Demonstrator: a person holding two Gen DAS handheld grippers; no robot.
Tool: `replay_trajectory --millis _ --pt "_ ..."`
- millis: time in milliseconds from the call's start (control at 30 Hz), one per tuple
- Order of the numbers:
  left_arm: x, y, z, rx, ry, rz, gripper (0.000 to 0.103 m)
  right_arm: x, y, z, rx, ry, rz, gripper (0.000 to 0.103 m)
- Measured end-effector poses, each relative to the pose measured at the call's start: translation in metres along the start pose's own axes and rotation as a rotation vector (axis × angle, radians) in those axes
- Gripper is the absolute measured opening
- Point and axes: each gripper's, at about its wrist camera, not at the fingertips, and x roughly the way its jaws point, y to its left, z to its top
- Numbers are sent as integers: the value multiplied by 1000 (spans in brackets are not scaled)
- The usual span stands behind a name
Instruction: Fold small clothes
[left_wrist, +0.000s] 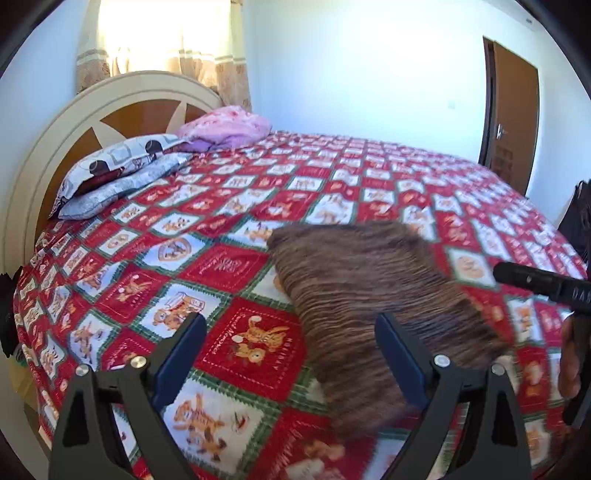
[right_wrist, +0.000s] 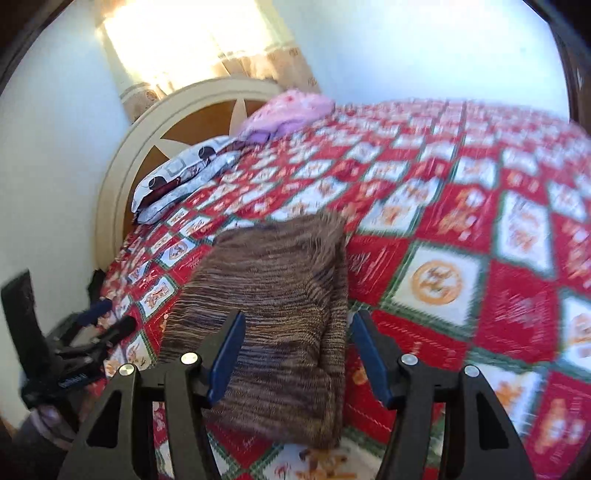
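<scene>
A: Task item first – the brown striped garment lies on the bedspread, near the close edge of the bed, looks already doubled over into a compact block

B: Agreed, right wrist view shows the garment with a thick rolled edge down its right side, so at least one fold seems in place. Why that spot?

A: Probably because it's within reach of both tools and the spread is flat there – a decent folding surface

B: Grippers?

A: Left gripper has its jaws spread wide, nothing between them. The right finger sits over the cloth's near left edge, the left finger over bare bedspread – can't tell if it touches the cloth

B: Right gripper also spread apart, holding nothing, the garment's near end showing between the two blue pads. Contact unclear, frames are smeared

A: The right tool also shows at the right edge of the left view, well off the cloth

B: So both released – my guess is a pause between folds or lining up for the next pinch

A: Outward: two patterned pillows stacked by the headboard, a pink bundle beside them, well apart from the garment so out of the way

B: Curtain bright behind, brown door far right – done
</scene>
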Motion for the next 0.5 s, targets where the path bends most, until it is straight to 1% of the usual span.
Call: replay_trajectory --millis 67,133,267,367,500 --pt "-15 -1 2 -8 -24 -11 95 -21 16 -2 -66 -46 -61 62" --pt "-28 -2 5 -10 -53 -18 98 -34 29 -2 -108 -81 -100 63" --pt "-43 -6 9 -10 -96 -23 99 -58 46 -3 -146 -146 -155 63" --pt "-48 -7 12 -20 -106 -33 99 -69 53 -2 -157 -169 -173 64" --pt "-54 -10 12 -19 -115 -44 99 -77 54 -3 -152 -179 -182 65"
